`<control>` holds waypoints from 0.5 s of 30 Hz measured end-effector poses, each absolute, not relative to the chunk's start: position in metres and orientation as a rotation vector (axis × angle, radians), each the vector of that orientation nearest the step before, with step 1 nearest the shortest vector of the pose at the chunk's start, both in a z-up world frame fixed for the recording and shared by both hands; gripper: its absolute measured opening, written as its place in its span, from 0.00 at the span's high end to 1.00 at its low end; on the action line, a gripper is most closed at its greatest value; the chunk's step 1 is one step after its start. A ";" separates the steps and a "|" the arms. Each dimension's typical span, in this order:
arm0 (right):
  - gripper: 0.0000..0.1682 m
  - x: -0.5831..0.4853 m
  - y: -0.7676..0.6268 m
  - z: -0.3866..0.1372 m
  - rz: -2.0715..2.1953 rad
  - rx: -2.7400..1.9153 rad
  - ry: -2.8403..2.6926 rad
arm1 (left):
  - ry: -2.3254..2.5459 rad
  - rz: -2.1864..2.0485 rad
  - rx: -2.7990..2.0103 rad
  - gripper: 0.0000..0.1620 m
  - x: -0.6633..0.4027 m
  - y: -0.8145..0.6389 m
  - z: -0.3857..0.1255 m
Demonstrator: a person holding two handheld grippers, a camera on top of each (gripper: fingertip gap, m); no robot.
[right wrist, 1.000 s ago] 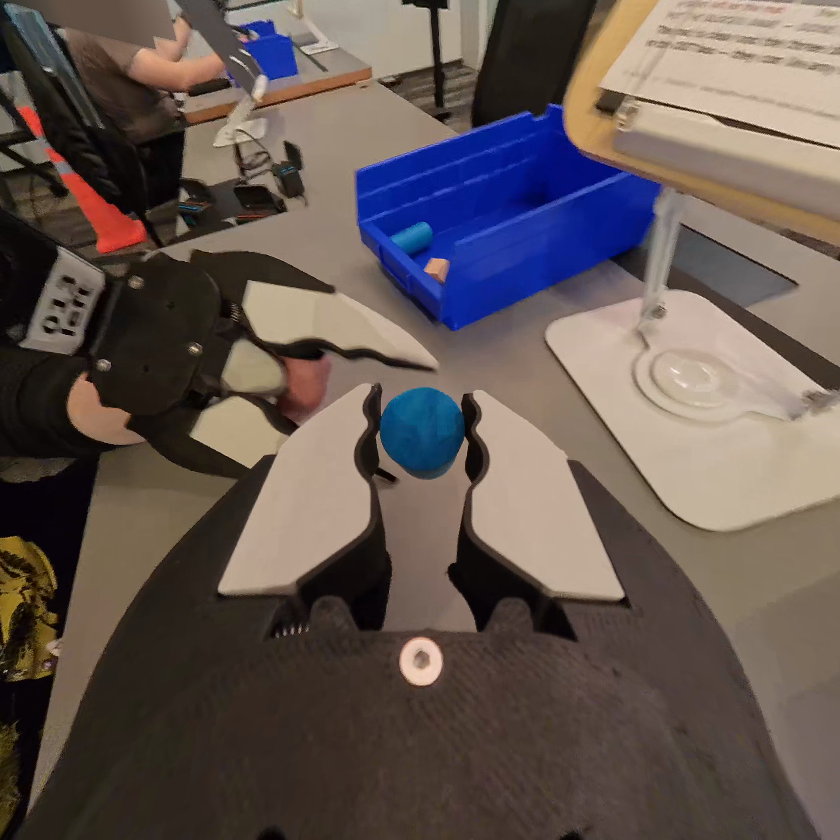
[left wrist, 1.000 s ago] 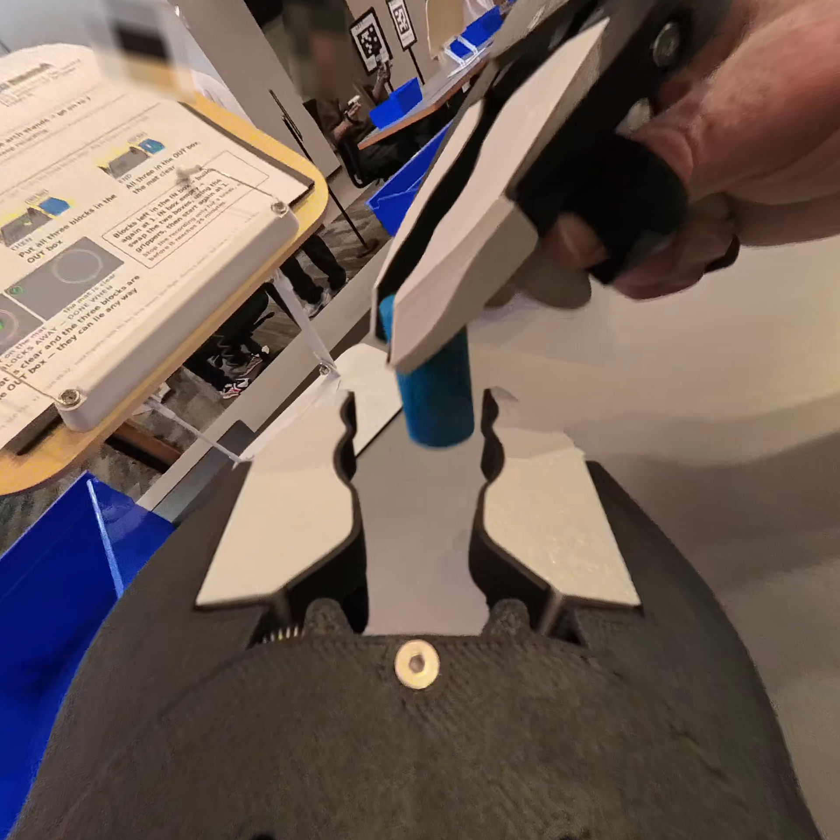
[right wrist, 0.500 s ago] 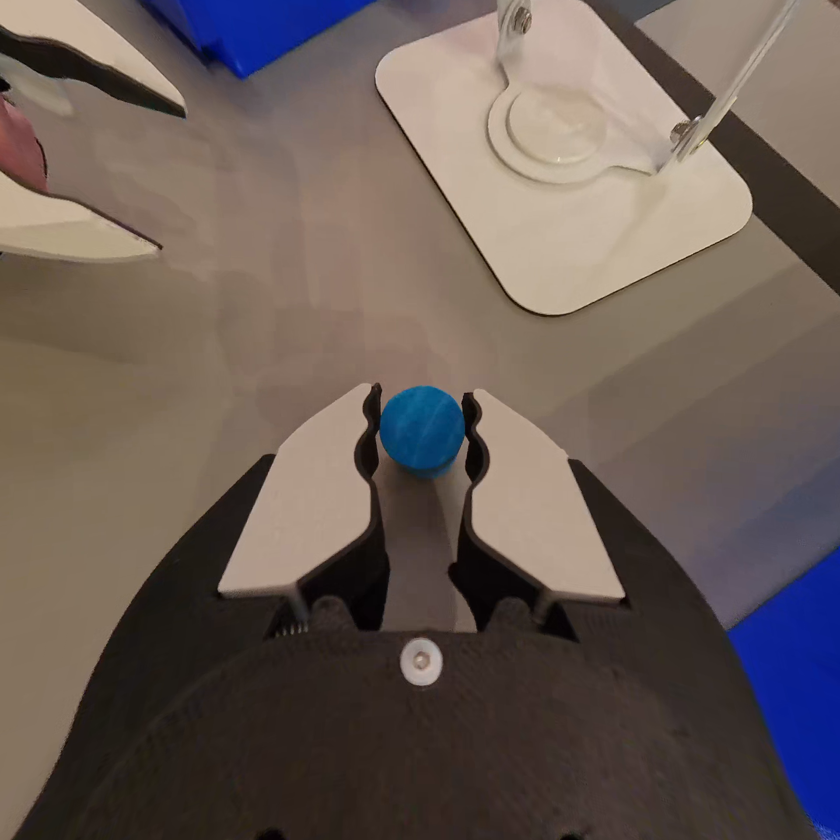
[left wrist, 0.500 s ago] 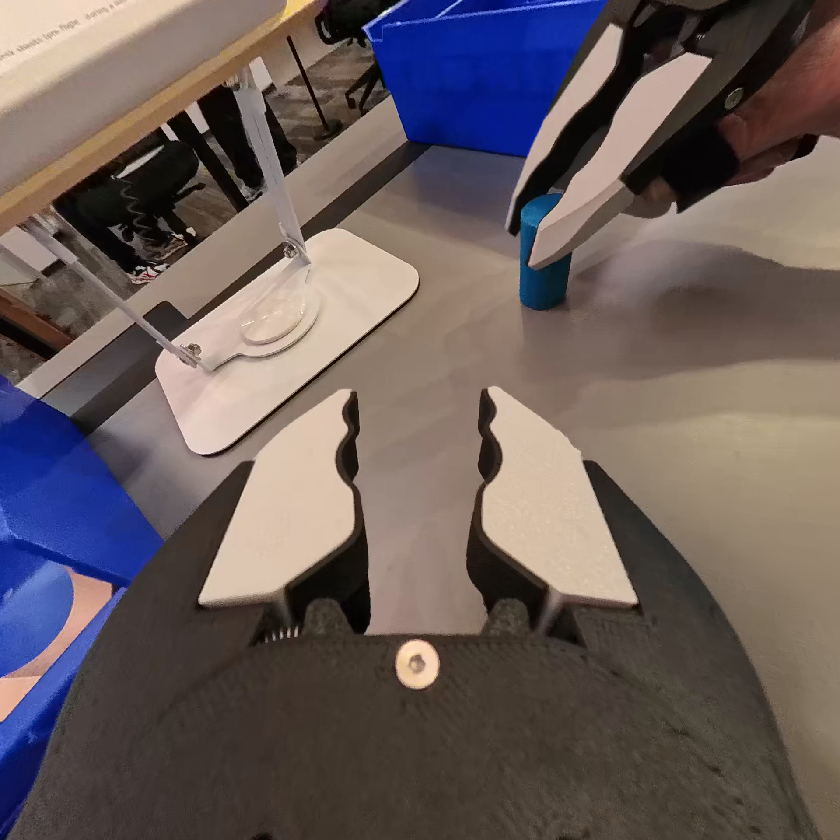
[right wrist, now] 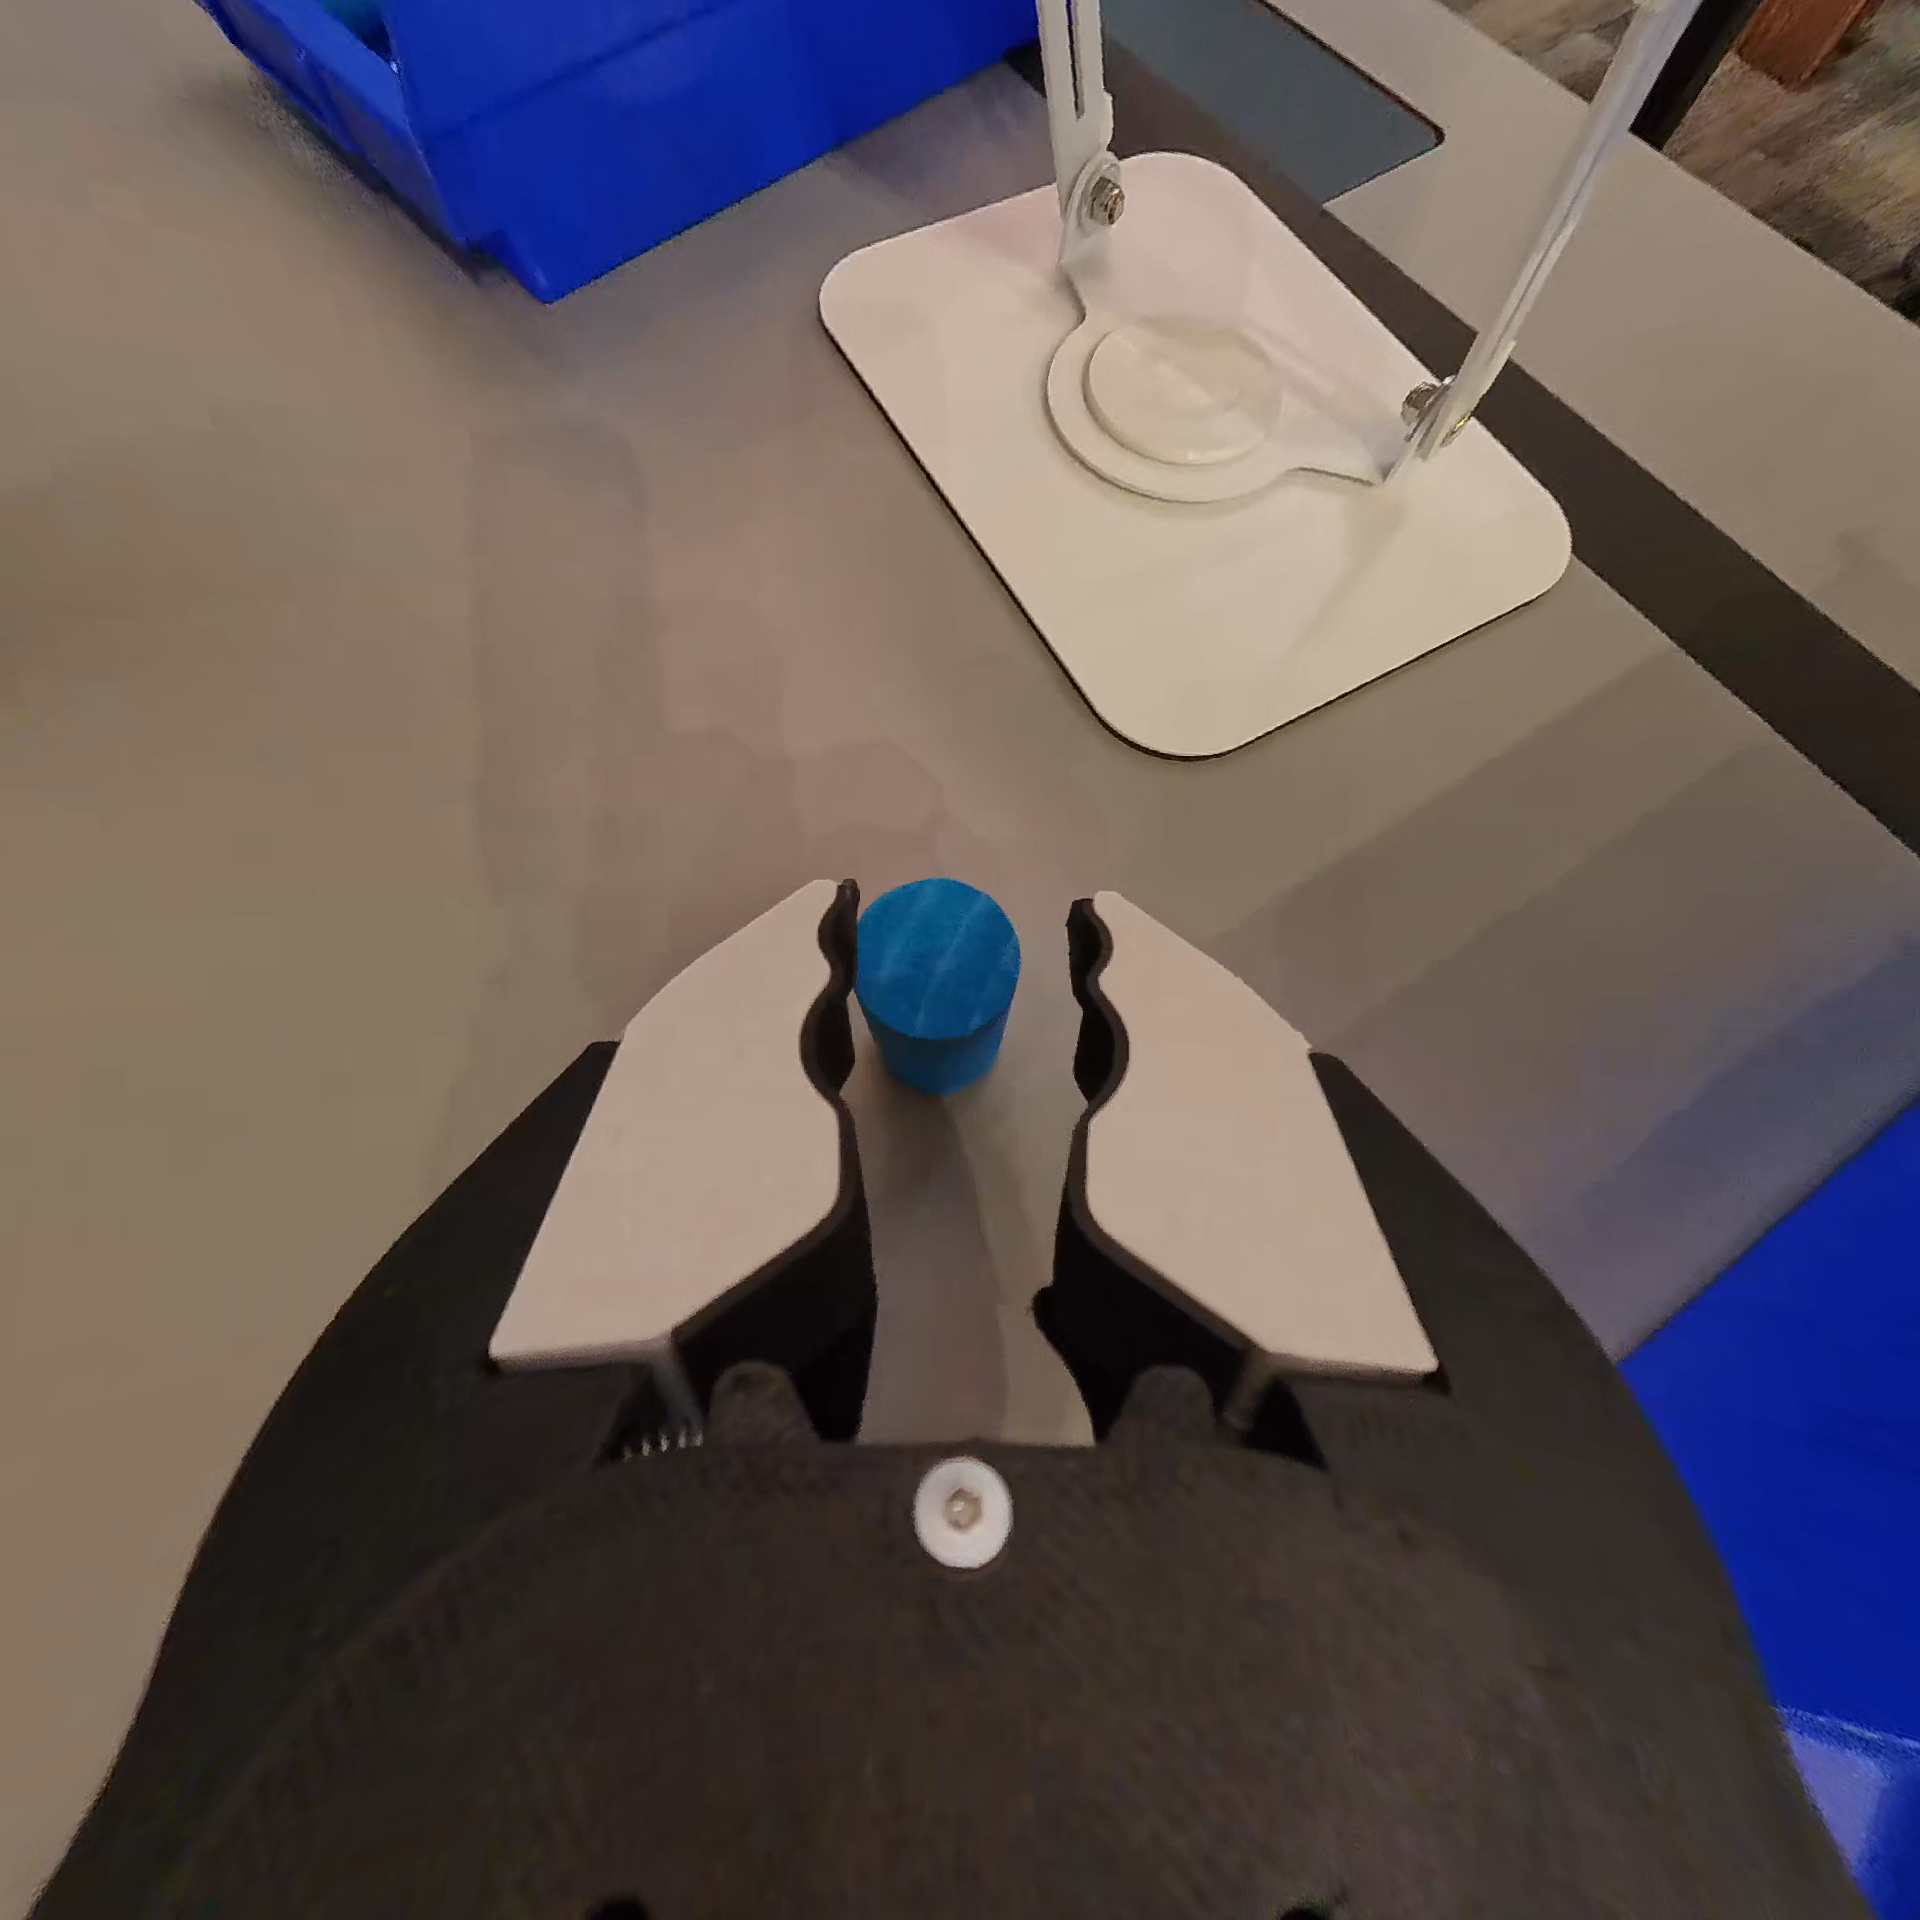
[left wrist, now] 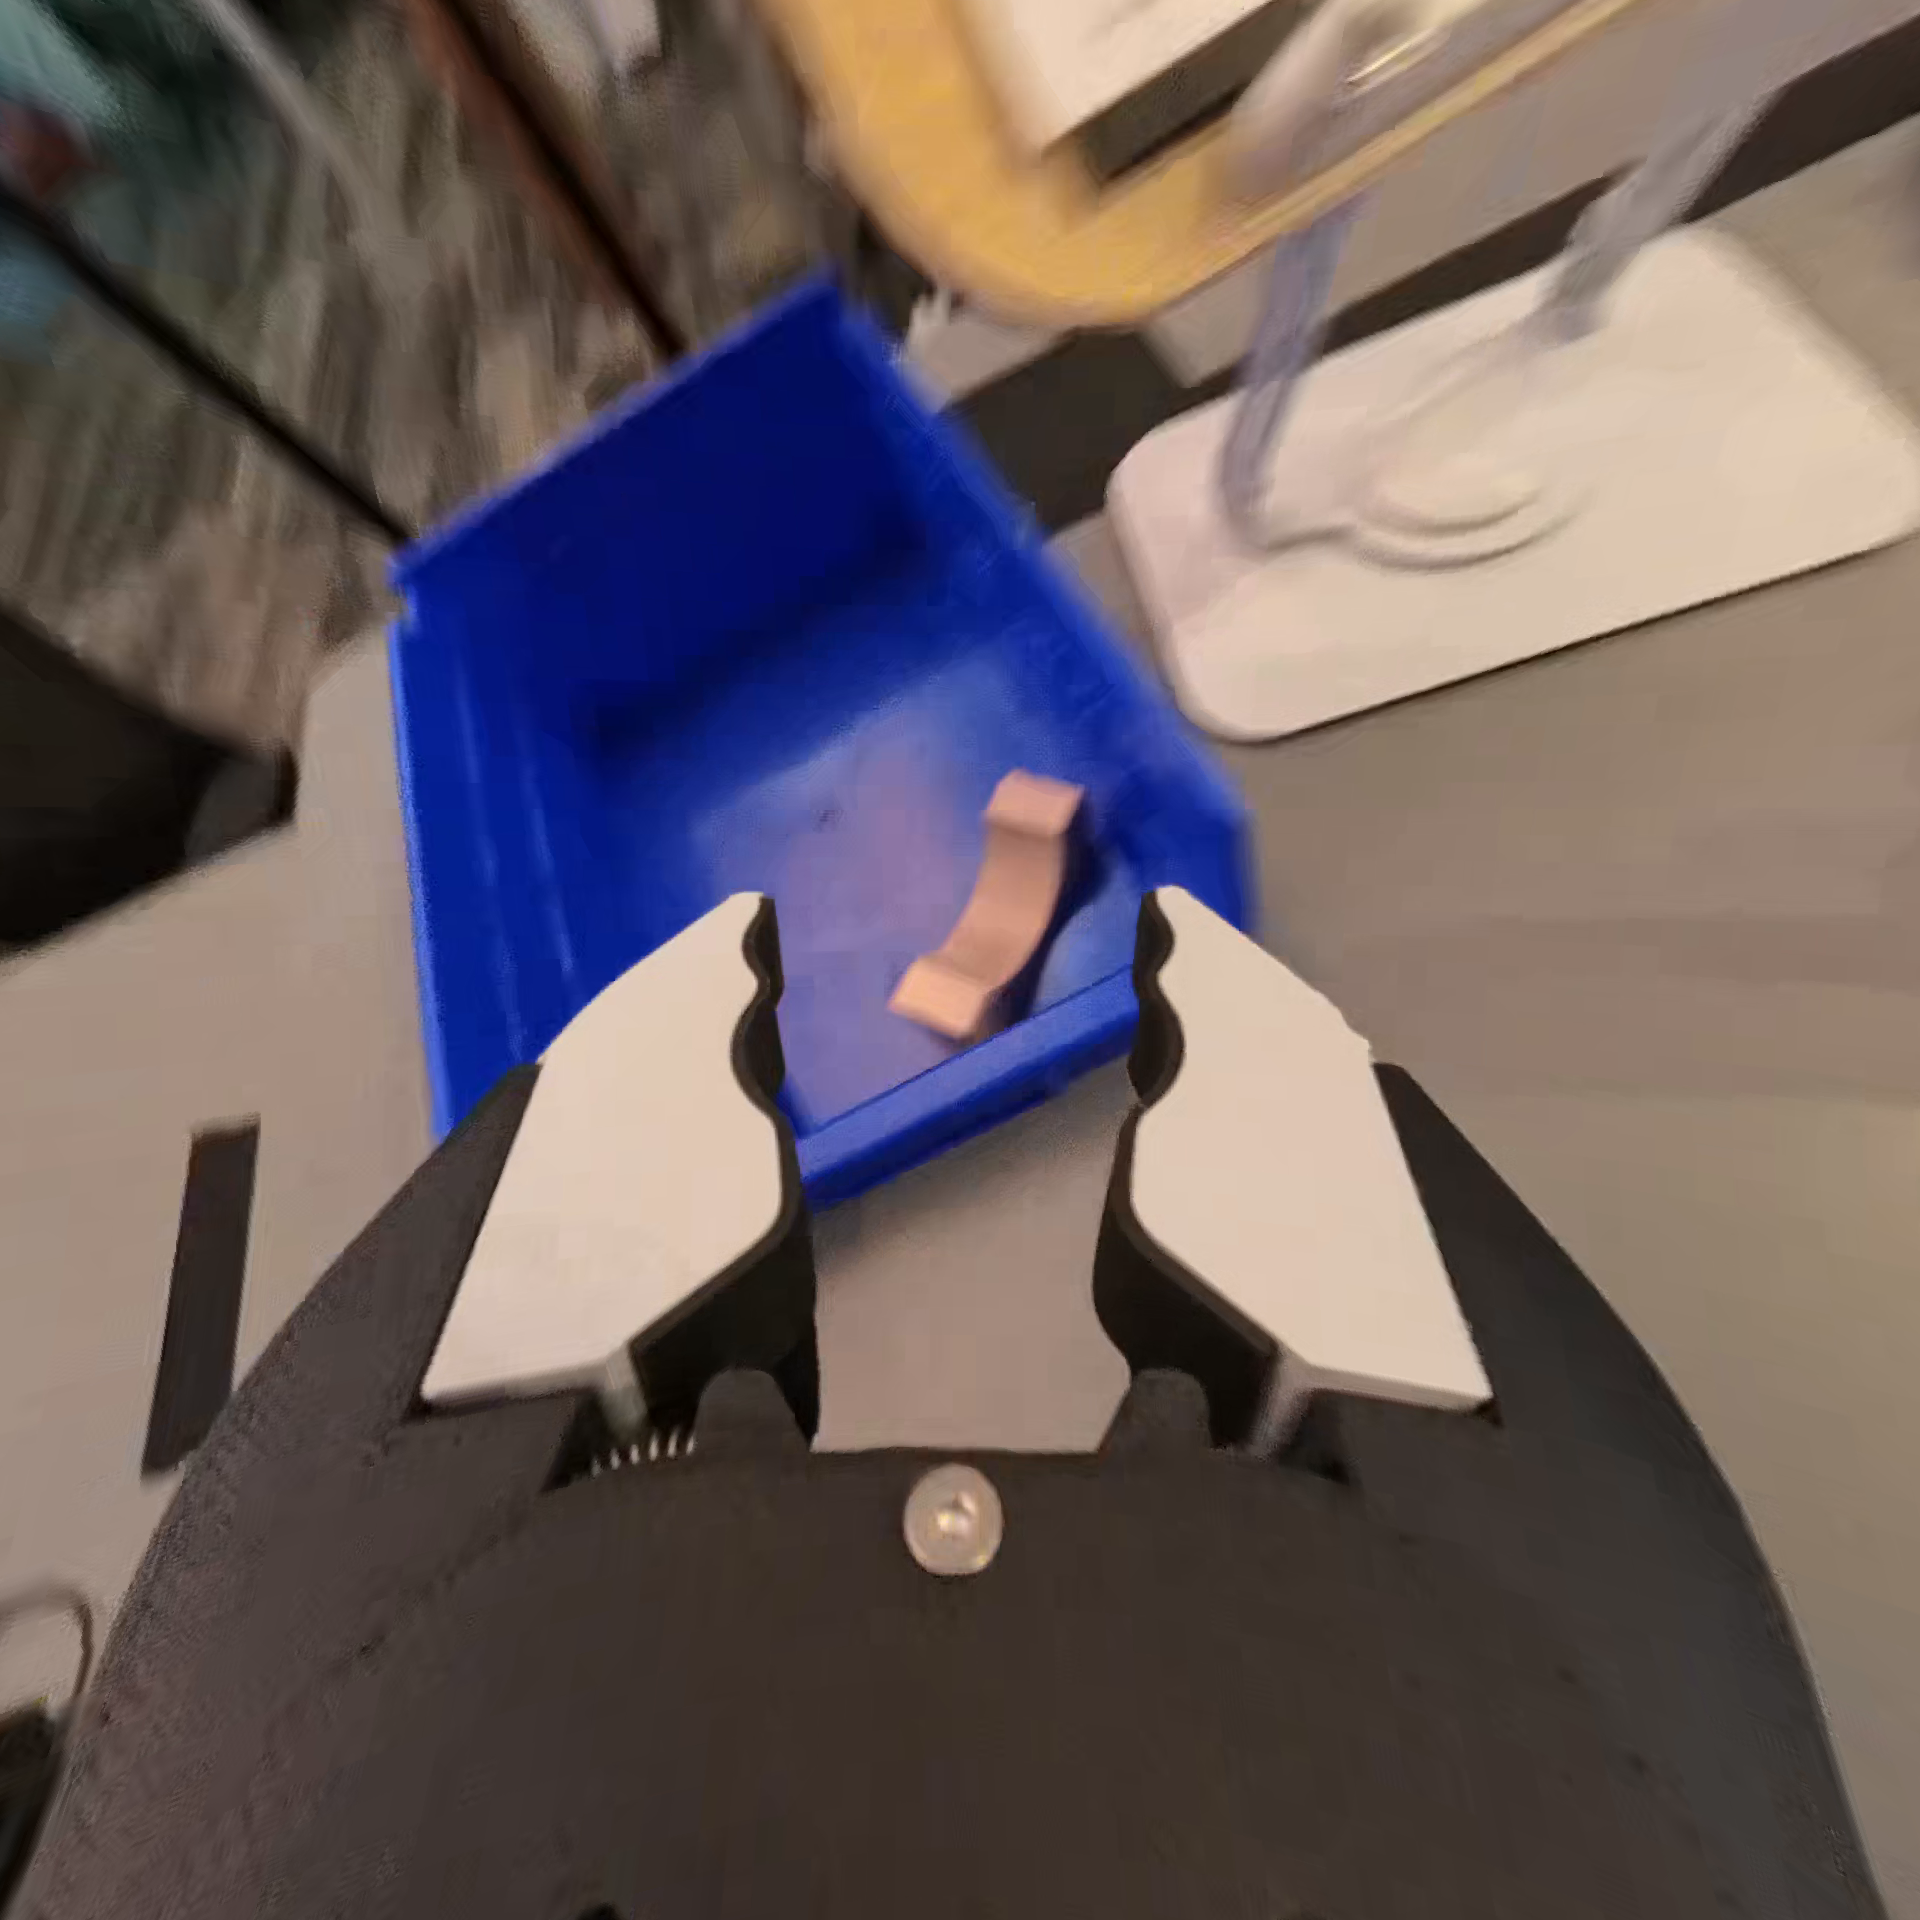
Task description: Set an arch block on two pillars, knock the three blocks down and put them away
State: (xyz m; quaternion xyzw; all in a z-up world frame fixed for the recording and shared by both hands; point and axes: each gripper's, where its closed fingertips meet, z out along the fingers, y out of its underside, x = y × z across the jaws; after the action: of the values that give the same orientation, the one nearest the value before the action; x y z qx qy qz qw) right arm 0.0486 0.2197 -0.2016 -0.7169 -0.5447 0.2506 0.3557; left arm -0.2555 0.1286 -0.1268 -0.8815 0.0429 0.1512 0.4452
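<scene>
In the right wrist view a blue cylinder pillar (right wrist: 938, 982) stands upright on the grey table. My right gripper (right wrist: 961, 920) is open around it; the left finger is at its side and the right finger stands apart. In the blurred left wrist view my left gripper (left wrist: 951, 925) is open and empty, above the near wall of a blue bin (left wrist: 499, 831). A tan arch block (left wrist: 987, 920) lies inside that bin near its front right corner. The second pillar does not show clearly.
A white stand base (right wrist: 1195, 457) with thin legs sits beyond the pillar and also shows in the left wrist view (left wrist: 1558, 499), under a yellow-edged board (left wrist: 1039, 187). A second blue bin (right wrist: 623, 125) lies at the far left; another blue edge (right wrist: 1787, 1351) at the right. Across from one pair of fingers to the other is roughly 35 cm. Between my left fingertips and the tan arch block (left wrist: 987, 920) there is roughly 15 cm.
My right gripper set the blue pillar on the table and opened. My left gripper swung left, away from the pillar, to the blue bin holding the arch block.
</scene>
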 end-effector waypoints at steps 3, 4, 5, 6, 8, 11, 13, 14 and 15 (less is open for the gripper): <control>0.77 0.047 0.219 -0.202 0.638 -1.842 -1.415 | -0.057 0.235 -2.424 0.64 -0.307 0.129 -0.151; 0.78 0.047 0.217 -0.203 0.636 -1.842 -1.423 | -0.100 0.185 -2.517 0.63 -0.317 0.128 -0.163; 0.78 0.046 0.217 -0.205 0.631 -1.843 -1.429 | -0.144 0.151 -2.601 0.62 -0.324 0.125 -0.173; 0.78 0.046 0.216 -0.206 0.624 -1.841 -1.434 | -0.166 0.151 -2.649 0.62 -0.329 0.124 -0.177; 0.79 0.045 0.215 -0.207 0.612 -1.833 -1.447 | -0.200 0.196 -2.718 0.62 -0.341 0.124 -0.184; 0.79 0.045 0.215 -0.210 0.600 -1.833 -1.456 | -0.271 0.184 -2.793 0.67 -0.351 0.130 -0.199; 0.79 0.045 0.215 -0.209 0.607 -1.829 -1.455 | -0.308 0.159 -2.849 0.66 -0.351 0.129 -0.210; 0.79 0.045 0.215 -0.209 0.612 -1.827 -1.453 | -0.324 0.165 -2.851 0.66 -0.352 0.130 -0.214; 0.79 0.045 0.215 -0.208 0.614 -1.825 -1.452 | -0.333 0.204 -2.867 0.65 -0.355 0.129 -0.218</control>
State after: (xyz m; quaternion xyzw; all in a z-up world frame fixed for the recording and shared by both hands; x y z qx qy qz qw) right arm 0.0445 0.2147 -0.2078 -0.7069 -0.5624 0.2378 0.3571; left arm -0.3555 0.1288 -0.2180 -0.9833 -0.1141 0.0700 0.1237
